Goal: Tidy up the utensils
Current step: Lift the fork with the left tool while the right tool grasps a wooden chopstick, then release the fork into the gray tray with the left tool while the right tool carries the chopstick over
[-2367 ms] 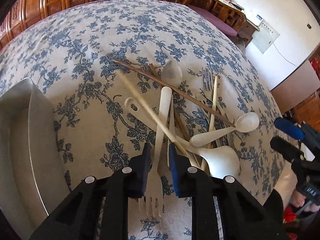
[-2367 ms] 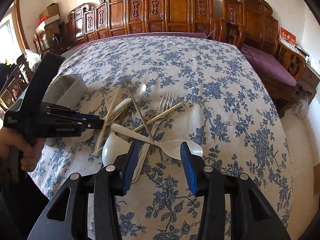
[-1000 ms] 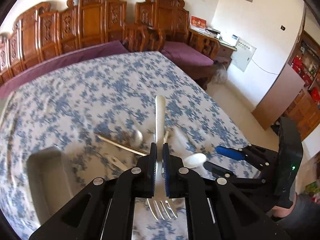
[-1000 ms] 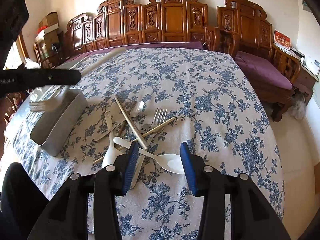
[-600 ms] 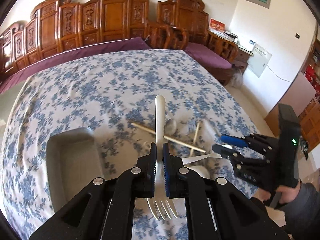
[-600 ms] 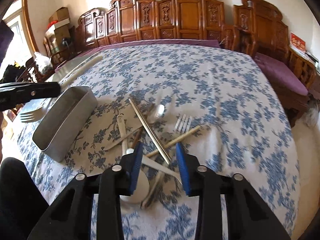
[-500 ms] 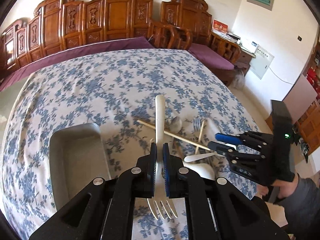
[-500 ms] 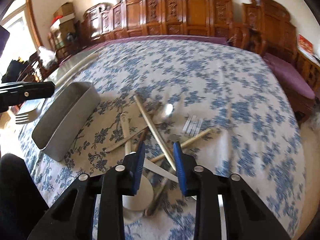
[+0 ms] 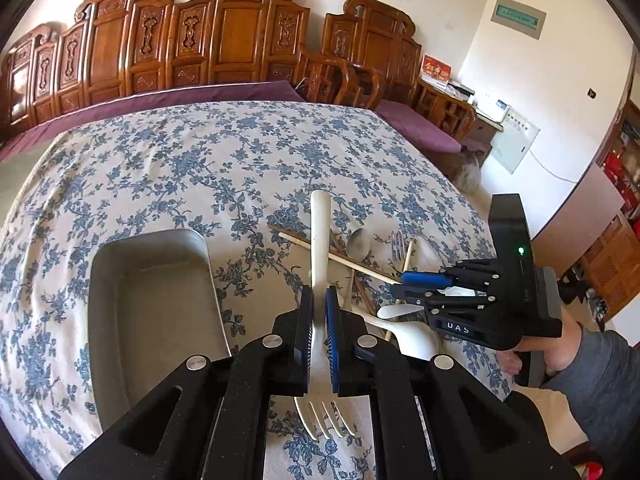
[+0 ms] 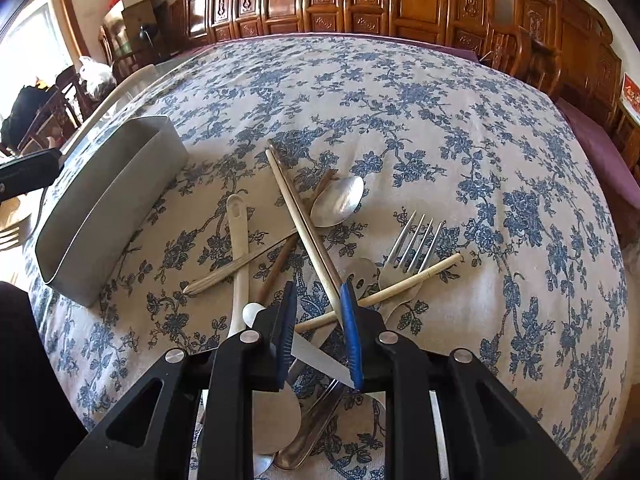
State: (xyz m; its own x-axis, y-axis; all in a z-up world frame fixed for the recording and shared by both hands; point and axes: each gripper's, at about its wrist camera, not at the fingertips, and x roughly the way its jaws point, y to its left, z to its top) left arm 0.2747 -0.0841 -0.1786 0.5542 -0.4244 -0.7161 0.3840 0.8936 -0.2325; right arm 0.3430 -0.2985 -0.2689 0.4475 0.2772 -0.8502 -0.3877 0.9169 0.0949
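My left gripper (image 9: 319, 292) is shut on a cream plastic fork (image 9: 320, 220), tines toward the camera, held above the cloth just right of the metal tray (image 9: 152, 320). The tray (image 10: 108, 200) holds nothing that I can see. My right gripper (image 10: 319, 292) is down in the utensil pile with its jaws closing. The white spoon's handle (image 10: 320, 354) crosses the gap slantwise and runs on behind both fingers. The left wrist view shows the right gripper (image 9: 398, 286) over the same pile.
The pile also holds a metal spoon (image 10: 338, 202), a metal fork (image 10: 412, 248), paired chopsticks (image 10: 300, 216), a bamboo chopstick (image 10: 400, 290) and a white ladle (image 10: 239, 248). Carved wooden benches (image 9: 240, 48) stand behind the floral-clothed table. A grey sleeve (image 9: 592, 368) is at the right.
The left gripper lifted the cream fork out of the pile and carried it toward the tray. The right gripper sank into the pile and its jaws narrowed over the white spoon's handle.
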